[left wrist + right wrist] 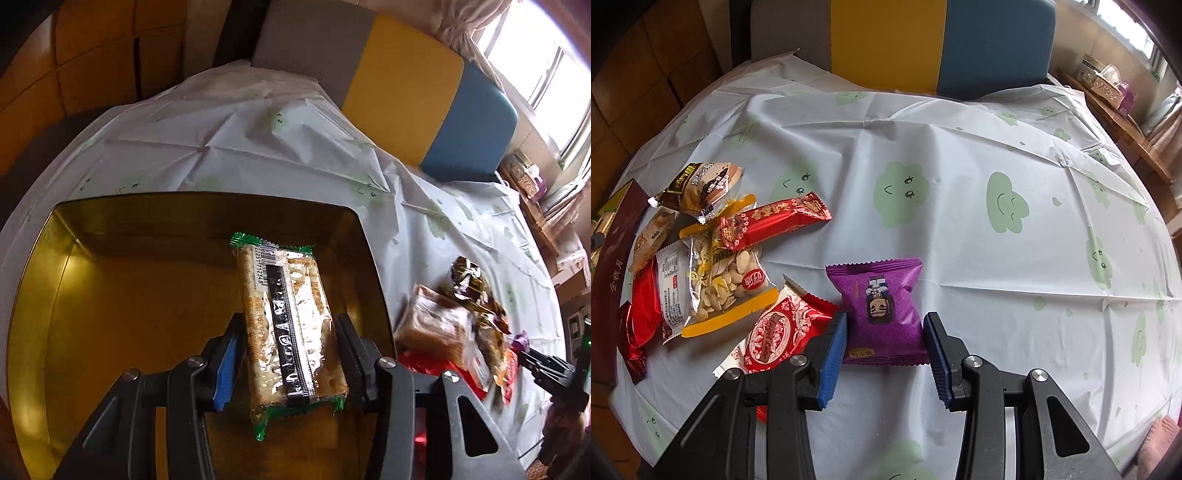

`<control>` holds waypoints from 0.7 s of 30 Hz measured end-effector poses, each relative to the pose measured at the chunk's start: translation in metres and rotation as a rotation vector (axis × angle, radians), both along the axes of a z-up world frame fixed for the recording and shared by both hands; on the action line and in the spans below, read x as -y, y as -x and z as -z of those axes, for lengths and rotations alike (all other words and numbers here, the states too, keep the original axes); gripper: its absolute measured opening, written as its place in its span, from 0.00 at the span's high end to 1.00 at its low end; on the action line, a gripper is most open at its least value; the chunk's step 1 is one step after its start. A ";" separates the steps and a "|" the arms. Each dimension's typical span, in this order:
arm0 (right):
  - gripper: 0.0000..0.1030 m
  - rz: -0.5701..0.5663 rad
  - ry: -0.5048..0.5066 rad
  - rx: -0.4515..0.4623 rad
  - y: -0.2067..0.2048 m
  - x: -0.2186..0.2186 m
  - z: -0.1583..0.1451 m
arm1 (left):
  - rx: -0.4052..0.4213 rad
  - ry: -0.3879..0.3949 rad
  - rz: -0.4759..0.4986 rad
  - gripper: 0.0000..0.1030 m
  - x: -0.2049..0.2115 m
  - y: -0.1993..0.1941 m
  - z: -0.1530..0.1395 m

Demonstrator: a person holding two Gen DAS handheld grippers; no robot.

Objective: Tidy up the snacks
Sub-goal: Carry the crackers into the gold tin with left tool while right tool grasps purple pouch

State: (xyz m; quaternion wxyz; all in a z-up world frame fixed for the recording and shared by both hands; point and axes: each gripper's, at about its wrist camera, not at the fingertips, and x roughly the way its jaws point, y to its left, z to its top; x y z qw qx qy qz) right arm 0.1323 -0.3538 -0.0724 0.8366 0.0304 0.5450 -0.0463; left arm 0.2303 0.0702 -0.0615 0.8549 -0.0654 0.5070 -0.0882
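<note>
Nearest, our left tool (291,354) clamps a clear-wrapped cracker pack (290,325) over the gold tin (92,295), where we see nothing else packed. Our right tool (885,341) stands apart, straddling a purple packet (882,310) on the tabletop (997,277). Farther left, the snack pile (713,251) waits, so we judge sorting barely begun.

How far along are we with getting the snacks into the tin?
Barely started: the gold tin holds nothing yet. In hand: the left claw grips a cracker pack over the tin; the right claw is open around the purple packet. Left: the snack pile on the tablecloth.
</note>
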 end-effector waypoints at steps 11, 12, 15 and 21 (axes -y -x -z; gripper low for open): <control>0.59 -0.011 0.019 0.000 0.000 -0.004 -0.001 | 0.033 -0.009 -0.045 0.24 0.002 -0.007 -0.009; 0.59 -0.013 0.021 0.000 0.000 -0.005 -0.001 | 0.045 -0.023 -0.053 0.25 0.000 -0.001 -0.012; 0.59 -0.013 0.024 0.002 0.001 -0.005 -0.001 | 0.096 -0.062 -0.067 0.25 -0.003 0.024 -0.024; 0.59 -0.009 0.021 0.015 0.003 -0.007 -0.003 | 0.206 -0.106 -0.030 0.25 0.008 0.088 -0.040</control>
